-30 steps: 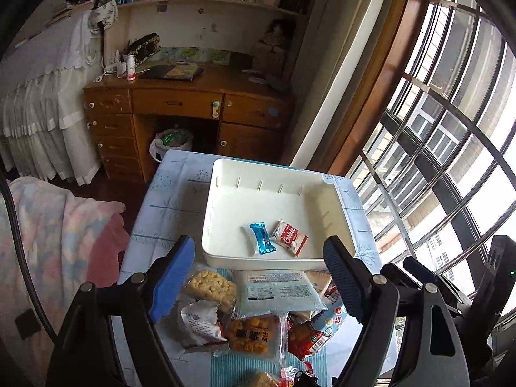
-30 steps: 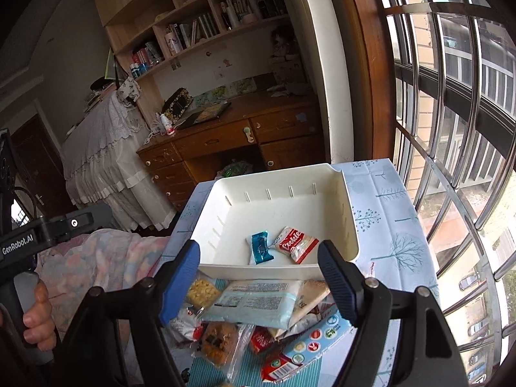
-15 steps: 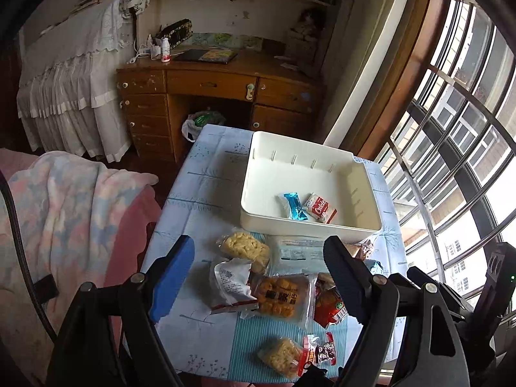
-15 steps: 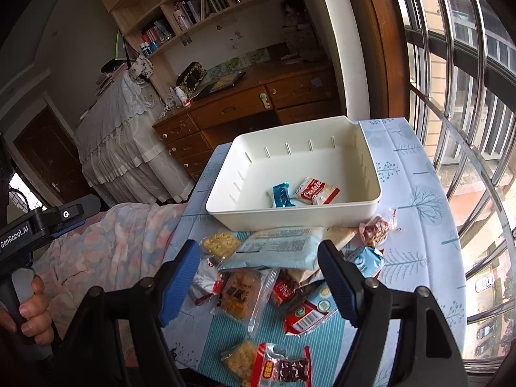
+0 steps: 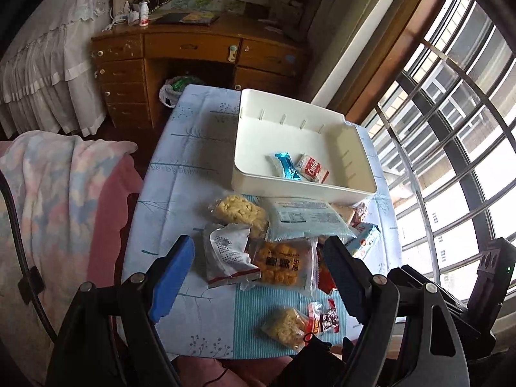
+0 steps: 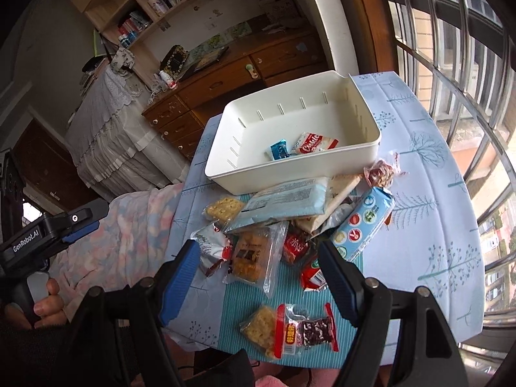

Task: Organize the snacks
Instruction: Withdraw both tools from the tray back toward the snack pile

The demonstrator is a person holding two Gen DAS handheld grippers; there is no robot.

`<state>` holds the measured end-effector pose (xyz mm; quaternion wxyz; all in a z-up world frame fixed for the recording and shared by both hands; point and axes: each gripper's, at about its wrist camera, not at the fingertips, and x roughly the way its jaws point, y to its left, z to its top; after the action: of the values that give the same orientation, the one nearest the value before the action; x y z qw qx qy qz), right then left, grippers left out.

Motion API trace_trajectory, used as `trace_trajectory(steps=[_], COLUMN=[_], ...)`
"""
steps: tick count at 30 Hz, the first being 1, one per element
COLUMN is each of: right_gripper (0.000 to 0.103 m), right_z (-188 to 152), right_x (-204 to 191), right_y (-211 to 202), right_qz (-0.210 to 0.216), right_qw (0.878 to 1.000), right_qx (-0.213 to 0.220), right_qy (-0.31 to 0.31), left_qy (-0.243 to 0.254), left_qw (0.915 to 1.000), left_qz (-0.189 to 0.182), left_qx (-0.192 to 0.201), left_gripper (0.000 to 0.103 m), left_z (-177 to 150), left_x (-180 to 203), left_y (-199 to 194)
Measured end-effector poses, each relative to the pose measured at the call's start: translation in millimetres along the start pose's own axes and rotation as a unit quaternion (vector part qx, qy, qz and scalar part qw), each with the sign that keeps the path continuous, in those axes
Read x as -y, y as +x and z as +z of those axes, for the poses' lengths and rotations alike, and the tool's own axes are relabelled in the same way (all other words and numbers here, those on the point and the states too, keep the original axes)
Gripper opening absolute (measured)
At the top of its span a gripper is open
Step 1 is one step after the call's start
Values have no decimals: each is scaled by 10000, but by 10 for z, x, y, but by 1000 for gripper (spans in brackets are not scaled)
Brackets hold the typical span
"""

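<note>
A white bin stands at the table's far end, holding a small blue packet and a red-and-white cookie packet. In front of it lies a heap of snack packets: a pale blue flat pack, orange crackers, a silver wrapper, a blue tube pack. My left gripper hangs open above the heap with nothing in it. My right gripper is open and empty too, over the near packets.
The small table wears a light blue tree-print cloth. A blanket-covered seat is at its left, a barred window at its right, a wooden desk beyond. A hand holds the left gripper's handle.
Both grippers have pulled back from the bin and tipped downward, so more of the near snack heap and table edge shows. Jaws unchanged; no snack has moved.
</note>
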<state>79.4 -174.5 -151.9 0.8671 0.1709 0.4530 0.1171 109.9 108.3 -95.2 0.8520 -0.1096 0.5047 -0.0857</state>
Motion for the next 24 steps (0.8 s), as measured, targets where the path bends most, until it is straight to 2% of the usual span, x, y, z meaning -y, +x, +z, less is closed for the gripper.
trace_trajectory(steps=[7, 13, 19, 24], right_gripper=[76, 76, 76, 76], right_z=[-203, -417, -703, -987], right_x=[8, 41, 118, 294], right_y=[0, 19, 105, 195], right_qz=[-235, -577, -940, -1064], right_qw=[9959, 9830, 9572, 9203], right_qx=[13, 84, 63, 21], right_qy=[873, 1742, 2736, 3764], left_qy=[427, 676, 893, 1013], left_qw=[9965, 9897, 9793, 9682], left_qz=[-294, -460, -436, -422], left_qx=[-651, -1171, -1765, -2248], left_gripper=[85, 85, 85, 85], left_z=[20, 104, 136, 122], left_x=[-138, -286, -414, -510], left_y=[256, 508, 862, 1168])
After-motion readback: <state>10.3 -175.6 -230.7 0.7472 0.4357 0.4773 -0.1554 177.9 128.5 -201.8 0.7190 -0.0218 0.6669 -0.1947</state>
